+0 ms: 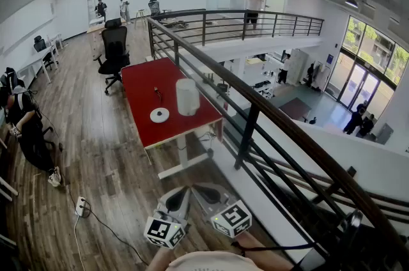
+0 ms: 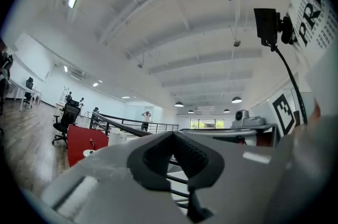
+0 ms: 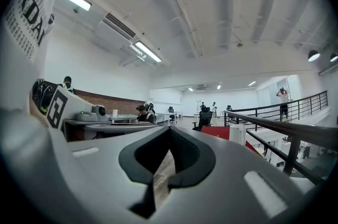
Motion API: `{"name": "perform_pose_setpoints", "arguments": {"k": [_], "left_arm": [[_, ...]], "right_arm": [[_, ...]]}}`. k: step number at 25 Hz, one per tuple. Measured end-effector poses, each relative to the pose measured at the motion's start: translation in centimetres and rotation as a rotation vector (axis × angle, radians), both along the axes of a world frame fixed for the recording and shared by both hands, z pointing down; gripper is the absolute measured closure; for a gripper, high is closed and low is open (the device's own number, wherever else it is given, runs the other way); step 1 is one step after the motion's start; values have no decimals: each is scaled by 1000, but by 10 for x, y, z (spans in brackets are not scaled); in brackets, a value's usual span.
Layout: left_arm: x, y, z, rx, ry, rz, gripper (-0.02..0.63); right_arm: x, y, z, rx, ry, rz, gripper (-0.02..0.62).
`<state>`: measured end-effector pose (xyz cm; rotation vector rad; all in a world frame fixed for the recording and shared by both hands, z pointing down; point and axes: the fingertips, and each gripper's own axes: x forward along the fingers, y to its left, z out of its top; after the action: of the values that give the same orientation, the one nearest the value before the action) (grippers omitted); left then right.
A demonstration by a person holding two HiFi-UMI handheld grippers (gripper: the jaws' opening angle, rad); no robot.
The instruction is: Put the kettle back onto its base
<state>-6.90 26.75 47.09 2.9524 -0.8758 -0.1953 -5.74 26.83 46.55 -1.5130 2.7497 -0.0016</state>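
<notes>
Grey left gripper and right gripper hang closed and empty, seemingly because the white cylindrical kettle, near its round white base, stands well apart from them.

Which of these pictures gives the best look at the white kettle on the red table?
The head view: it looks down on the white cylindrical kettle, standing whole on the red table beside its round white base. The right gripper view shows it small and side-on; the left gripper view only a tiny pale shape.
</notes>
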Motion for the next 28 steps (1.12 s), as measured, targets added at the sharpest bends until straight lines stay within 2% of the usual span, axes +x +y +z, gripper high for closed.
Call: {"name": "perform_pose_setpoints", "arguments": {"k": [11, 28], "left_arm": [[9, 0, -6, 16, 3, 16, 615], [0, -11, -6, 26, 2, 11, 615]], "right_arm": [[8, 0, -5, 24, 9, 4, 588], [-1, -12, -4, 18, -8, 0, 588]]}}
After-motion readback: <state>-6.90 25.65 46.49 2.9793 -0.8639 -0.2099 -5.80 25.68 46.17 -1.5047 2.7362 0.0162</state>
